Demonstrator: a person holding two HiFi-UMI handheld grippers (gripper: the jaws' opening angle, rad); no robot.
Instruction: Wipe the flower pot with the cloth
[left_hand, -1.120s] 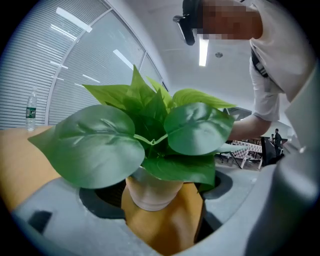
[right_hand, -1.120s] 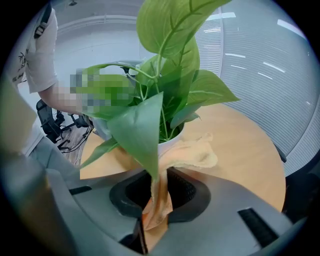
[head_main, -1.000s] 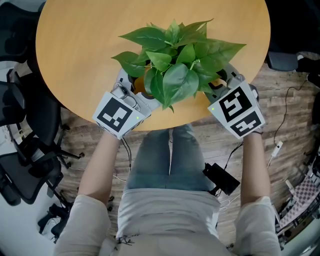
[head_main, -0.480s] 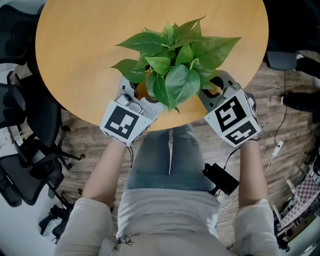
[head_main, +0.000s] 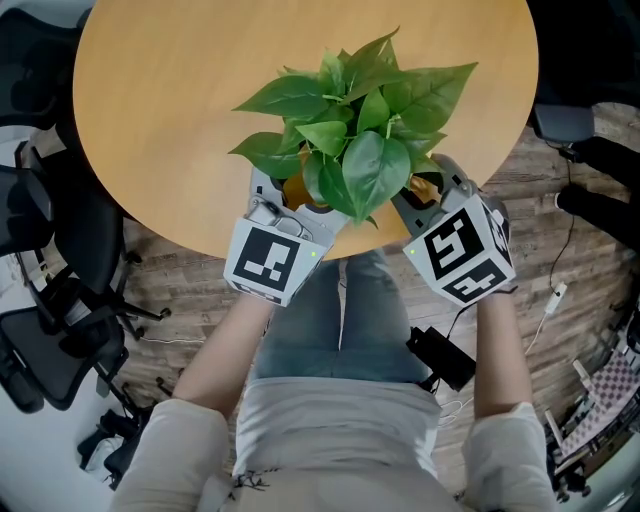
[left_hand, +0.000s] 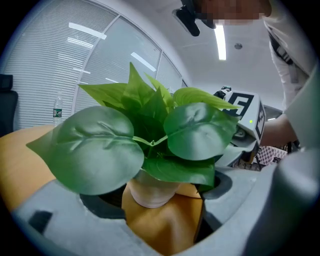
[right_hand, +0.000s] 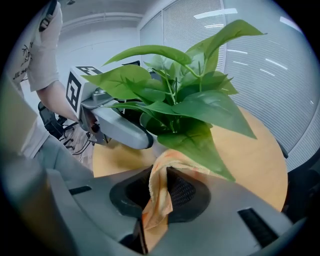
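Observation:
A leafy green plant (head_main: 355, 130) stands in a pale flower pot (left_hand: 150, 192) near the front edge of the round wooden table (head_main: 170, 110). My left gripper (head_main: 290, 200) comes in from the front left, its jaws shut on the pot's sides. In the left gripper view the pot sits between the dark pads under big leaves. My right gripper (head_main: 420, 190) is at the plant's right, shut on an orange cloth (right_hand: 160, 192). The cloth (head_main: 425, 187) reaches up toward the base of the plant. Leaves hide the pot in the head and right gripper views.
The table edge runs just under both grippers, with the person's lap below it. A black office chair (head_main: 45, 310) stands at the left. A black device (head_main: 440, 357) and cables lie on the wooden floor. A water bottle (left_hand: 57, 107) stands far across the table.
Both grippers have swung in toward the person, the left one moving right around the pot. The plant has turned a little counterclockwise with it.

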